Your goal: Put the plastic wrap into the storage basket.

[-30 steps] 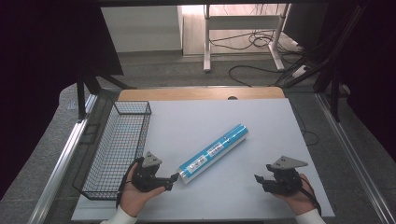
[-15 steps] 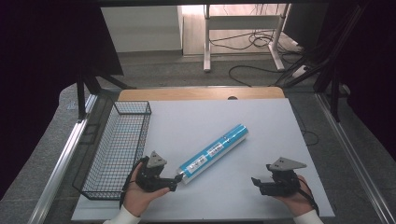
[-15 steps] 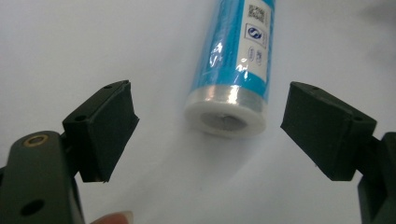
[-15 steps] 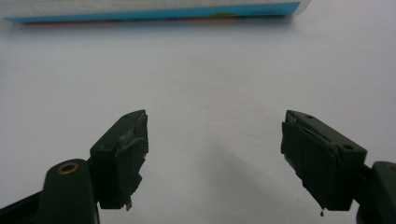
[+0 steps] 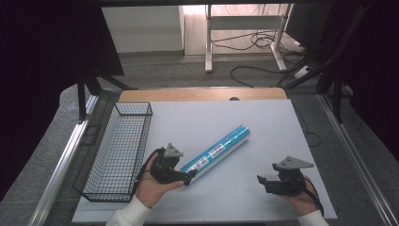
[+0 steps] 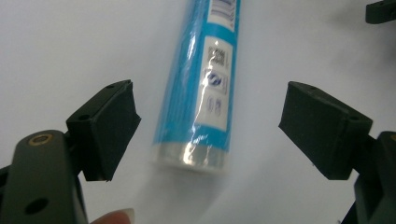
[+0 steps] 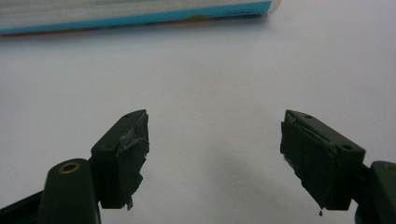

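Two wide jaws flank blue roll (image 6: 198, 88) end — untouched, bare table (image 5: 263, 117) beyond.

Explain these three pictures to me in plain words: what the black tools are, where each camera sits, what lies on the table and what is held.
A person sits at a white table and holds a hand tool in each hand: a two-jaw gripper. The high view looks down from above; the left gripper and the right gripper come in at the bottom. The other two pictures come from cameras riding on each gripper, looking along its black jaws.

On the table lie a blue tube with a white label and, at the left edge, a black wire basket.

Nothing is held. The left gripper's jaws have just been closing and stand either side of the tube's near end without touching it. The right gripper is open over bare table.
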Available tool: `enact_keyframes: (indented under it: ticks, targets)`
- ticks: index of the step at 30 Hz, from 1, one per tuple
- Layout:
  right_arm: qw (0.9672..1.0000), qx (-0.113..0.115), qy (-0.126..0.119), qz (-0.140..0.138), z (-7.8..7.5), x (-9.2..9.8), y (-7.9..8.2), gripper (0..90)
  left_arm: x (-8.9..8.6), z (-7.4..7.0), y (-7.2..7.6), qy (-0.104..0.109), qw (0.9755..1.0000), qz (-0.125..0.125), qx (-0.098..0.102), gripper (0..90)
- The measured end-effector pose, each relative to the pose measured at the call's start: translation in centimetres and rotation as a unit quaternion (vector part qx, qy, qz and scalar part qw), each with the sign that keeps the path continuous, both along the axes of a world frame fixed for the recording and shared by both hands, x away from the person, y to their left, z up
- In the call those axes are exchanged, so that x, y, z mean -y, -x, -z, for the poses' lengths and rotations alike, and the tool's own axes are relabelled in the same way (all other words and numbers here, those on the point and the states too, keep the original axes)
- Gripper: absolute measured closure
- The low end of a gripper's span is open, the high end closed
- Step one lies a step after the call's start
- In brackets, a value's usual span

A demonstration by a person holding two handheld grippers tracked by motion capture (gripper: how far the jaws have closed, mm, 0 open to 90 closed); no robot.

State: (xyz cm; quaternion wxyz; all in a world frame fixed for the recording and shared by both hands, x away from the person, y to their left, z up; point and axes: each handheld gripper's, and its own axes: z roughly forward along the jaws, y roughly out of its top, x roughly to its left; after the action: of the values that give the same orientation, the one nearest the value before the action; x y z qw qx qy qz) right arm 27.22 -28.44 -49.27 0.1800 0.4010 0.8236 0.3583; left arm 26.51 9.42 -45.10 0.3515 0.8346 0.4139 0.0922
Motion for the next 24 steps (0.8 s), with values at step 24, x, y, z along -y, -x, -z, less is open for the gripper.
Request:
enact_keyframes:
  ticks: [24]
  targets:
    - [0.9998,-0.007,-0.015,0.005,0.3,0.5,-0.2,24.8,5.1,-1.5,-5.6,-0.034,0.9968,0.068,-0.025,19.9]
